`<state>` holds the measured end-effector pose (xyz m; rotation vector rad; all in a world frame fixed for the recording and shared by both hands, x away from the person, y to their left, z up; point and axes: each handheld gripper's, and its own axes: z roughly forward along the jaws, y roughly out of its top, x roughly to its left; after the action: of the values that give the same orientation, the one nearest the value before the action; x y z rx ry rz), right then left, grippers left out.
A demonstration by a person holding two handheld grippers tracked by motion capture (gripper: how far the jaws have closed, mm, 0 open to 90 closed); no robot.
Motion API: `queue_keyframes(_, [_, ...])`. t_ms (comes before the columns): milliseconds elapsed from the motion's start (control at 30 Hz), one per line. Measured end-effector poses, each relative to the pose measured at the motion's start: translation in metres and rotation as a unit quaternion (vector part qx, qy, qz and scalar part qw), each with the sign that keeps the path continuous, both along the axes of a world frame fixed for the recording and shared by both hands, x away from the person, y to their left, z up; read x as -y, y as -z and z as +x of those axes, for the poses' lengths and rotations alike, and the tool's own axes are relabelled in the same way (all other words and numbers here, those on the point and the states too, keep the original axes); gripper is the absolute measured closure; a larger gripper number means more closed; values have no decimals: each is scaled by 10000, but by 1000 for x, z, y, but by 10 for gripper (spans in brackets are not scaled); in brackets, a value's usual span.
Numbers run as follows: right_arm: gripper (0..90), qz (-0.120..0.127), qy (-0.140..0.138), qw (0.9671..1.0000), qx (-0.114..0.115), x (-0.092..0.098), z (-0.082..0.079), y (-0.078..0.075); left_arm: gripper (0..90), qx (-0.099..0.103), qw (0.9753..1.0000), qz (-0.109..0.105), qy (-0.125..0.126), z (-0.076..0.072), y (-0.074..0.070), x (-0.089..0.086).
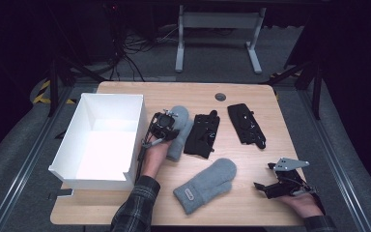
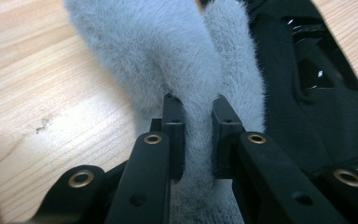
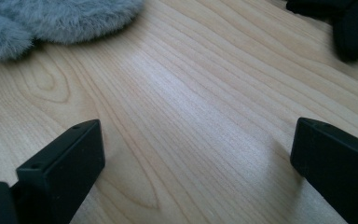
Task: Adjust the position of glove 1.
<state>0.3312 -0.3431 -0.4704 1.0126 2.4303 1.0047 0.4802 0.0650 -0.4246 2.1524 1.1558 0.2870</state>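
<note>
A grey fuzzy mitten (image 1: 179, 130) lies on the wooden table just right of the white box (image 1: 72, 140). My left gripper (image 1: 160, 131) sits on it, and in the left gripper view my left gripper (image 2: 196, 122) is shut on a fold of that grey mitten (image 2: 177, 60). A second grey mitten (image 1: 206, 184) lies flat near the front edge, and its fur edge (image 3: 51, 18) shows at the top left of the right gripper view. My right gripper (image 1: 264, 187) rests low at the front right, and in its own view my right gripper (image 3: 196, 154) stands open over bare wood.
Two black gloves (image 1: 203, 134) (image 1: 246, 124) lie side by side right of the pinched mitten; one black glove (image 2: 317, 79) touches it. The white box is open-topped at the table's left. A round grommet (image 1: 220, 96) sits near the back edge.
</note>
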Motion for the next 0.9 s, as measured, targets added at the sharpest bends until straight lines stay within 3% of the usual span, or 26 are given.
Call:
queue_keyframes(333, [31, 0, 0, 10000, -1, 0, 0, 0, 801, 71, 9996, -103, 264, -18, -25, -3])
queue_keyframes(367, [31, 0, -1, 10000, 0, 0, 0, 0, 801, 63, 9992, -225, 330, -22, -29, -3])
queue_keyframes(533, [31, 1, 0, 10000, -1, 0, 0, 0, 800, 102, 9983, -357, 449, -30, -37, -4])
queue_keyframes(600, [30, 1, 1, 10000, -1, 0, 0, 0, 800, 54, 9970, -439, 630, -34, -42, -4])
queue_keyframes(900, [31, 1, -2, 10000, 0, 0, 0, 0, 800, 37, 9924, -690, 1023, -47, -51, -5])
